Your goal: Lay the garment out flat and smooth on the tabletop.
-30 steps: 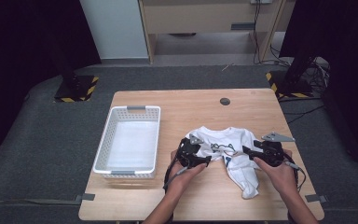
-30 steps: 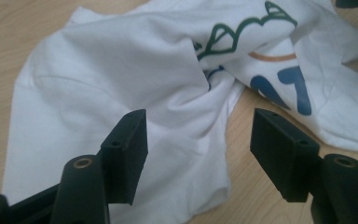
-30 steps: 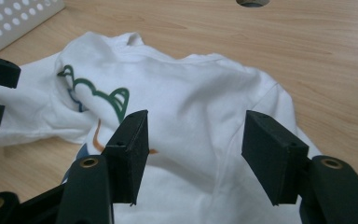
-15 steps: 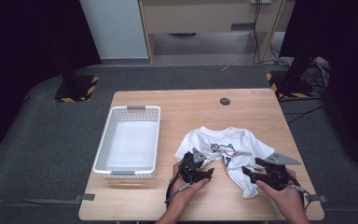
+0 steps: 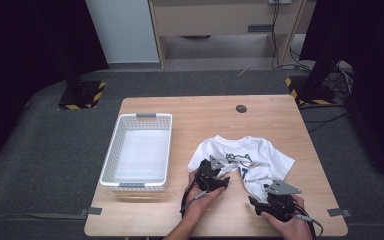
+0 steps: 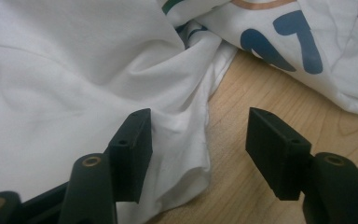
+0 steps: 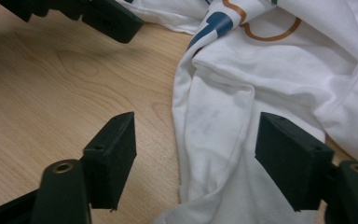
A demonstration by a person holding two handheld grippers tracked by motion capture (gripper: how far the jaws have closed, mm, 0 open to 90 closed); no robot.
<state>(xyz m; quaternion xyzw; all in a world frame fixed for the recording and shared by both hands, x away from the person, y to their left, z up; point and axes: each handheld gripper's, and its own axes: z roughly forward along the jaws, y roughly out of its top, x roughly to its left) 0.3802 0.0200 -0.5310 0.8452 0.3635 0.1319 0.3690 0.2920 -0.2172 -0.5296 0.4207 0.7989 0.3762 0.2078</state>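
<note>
Fig.: white cotton T-shirt with blue/orange chest print, lying crumpled on the near-right part of the light wooden tabletop, well apart from the white perforated plastic basket at table left. A small dark round disc sits near the far edge.

L gripper: at the shirt's near-left edge. In the left gripper view its jaws stand apart w/ a bunched fold of white cloth between them; one jaw rests against or over the fabric, the other is over bare wood. Jaws have just been closing a little, but the pads do not yet pinch the cloth.

R gripper: at the shirt's near tip, i.e. the narrow tail of fabric hanging toward the person. In the right gripper view the jaws are apart, having just opened wider; a rumpled strip of cloth lies between them, nearer one jaw, not clamped. The L gripper's black jaw shows at top left of that view.

Step in hand (judged): approach/positioning for a two-point grasp on the shirt's near hem, prob. to spread or lift the garment; neither side is held yet.

Next move calls for: lowering each gripper so both pads bracket a fold, closing on fabric only, not scraping wood; then checking both grips hold before pulling apart, since a one-sided grip would just drag the shirt.
</note>
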